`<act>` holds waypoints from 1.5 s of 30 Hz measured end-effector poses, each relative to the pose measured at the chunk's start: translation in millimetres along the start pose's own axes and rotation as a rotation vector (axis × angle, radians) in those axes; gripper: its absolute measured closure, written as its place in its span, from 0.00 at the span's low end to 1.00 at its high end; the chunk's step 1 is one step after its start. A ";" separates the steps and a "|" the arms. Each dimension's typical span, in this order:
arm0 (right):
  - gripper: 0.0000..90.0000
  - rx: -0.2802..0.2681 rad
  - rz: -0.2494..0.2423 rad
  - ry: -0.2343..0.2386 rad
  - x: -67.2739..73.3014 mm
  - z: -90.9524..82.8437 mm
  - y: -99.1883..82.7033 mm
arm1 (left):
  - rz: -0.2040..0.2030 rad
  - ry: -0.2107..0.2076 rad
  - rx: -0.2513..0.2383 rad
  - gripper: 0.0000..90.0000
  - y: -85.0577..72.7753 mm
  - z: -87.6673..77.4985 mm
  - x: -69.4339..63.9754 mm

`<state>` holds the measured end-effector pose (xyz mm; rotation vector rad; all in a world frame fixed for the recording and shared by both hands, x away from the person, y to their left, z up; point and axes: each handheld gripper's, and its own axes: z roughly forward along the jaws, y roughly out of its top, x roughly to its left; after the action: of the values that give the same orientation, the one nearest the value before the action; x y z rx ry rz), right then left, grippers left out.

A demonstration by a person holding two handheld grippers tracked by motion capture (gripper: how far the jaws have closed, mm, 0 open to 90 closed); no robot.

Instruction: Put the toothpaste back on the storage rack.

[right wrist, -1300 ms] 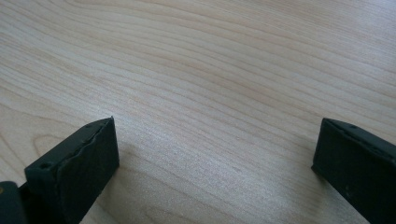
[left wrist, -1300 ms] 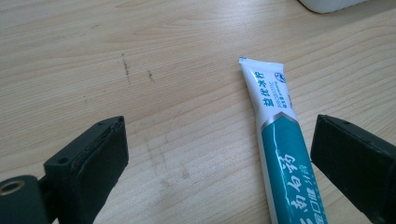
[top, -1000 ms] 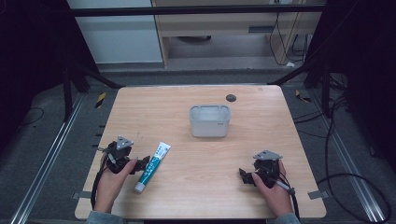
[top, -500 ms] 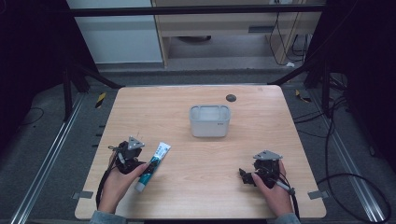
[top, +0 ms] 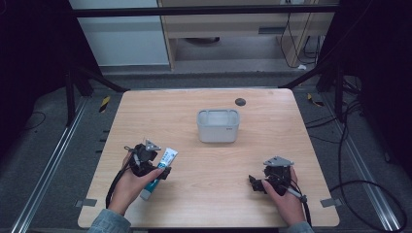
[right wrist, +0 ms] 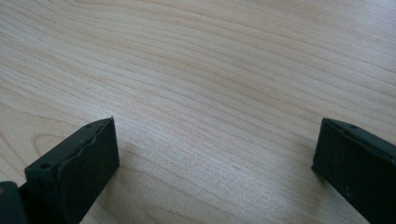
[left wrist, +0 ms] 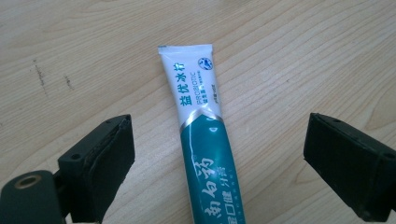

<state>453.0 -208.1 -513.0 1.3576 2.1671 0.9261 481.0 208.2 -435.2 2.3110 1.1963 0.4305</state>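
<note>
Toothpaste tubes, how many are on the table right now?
1. The toothpaste tube lies flat at the near left of the table, between the open jaws of the left gripper. Whether the grey container holds more is hidden.

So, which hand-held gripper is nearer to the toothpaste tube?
Left. The left hand-held gripper is open, with the toothpaste tube lying between its jaws, untouched. The right hand-held gripper is open over bare wood, far across the table.
</note>
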 end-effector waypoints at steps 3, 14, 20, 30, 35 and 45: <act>0.00 0.001 0.001 0.000 0.1 0.0 0.0 | 0.022 0.019 0.035 0.11 8.0 -0.6 -4.9; 0.00 0.000 0.000 0.000 0.0 0.0 0.0 | 0.031 0.013 0.079 0.24 17.3 -0.3 0.4; 0.00 0.000 0.000 0.000 0.0 0.0 0.0 | 0.036 0.020 0.127 0.37 19.9 7.4 1.3; 0.00 0.000 0.000 0.000 0.0 0.0 0.0 | -0.007 0.015 0.180 0.49 23.8 25.7 8.7; 0.00 0.000 0.000 0.000 0.0 0.0 0.0 | -0.038 0.011 0.218 0.56 22.3 31.9 14.4; 0.00 0.000 -0.001 0.000 0.0 0.0 0.0 | -0.036 -0.009 0.251 0.58 22.3 41.4 13.3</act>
<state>453.0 -208.1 -513.1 1.3569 2.1672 0.9255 523.6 196.5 -456.2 2.4924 1.3523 0.2692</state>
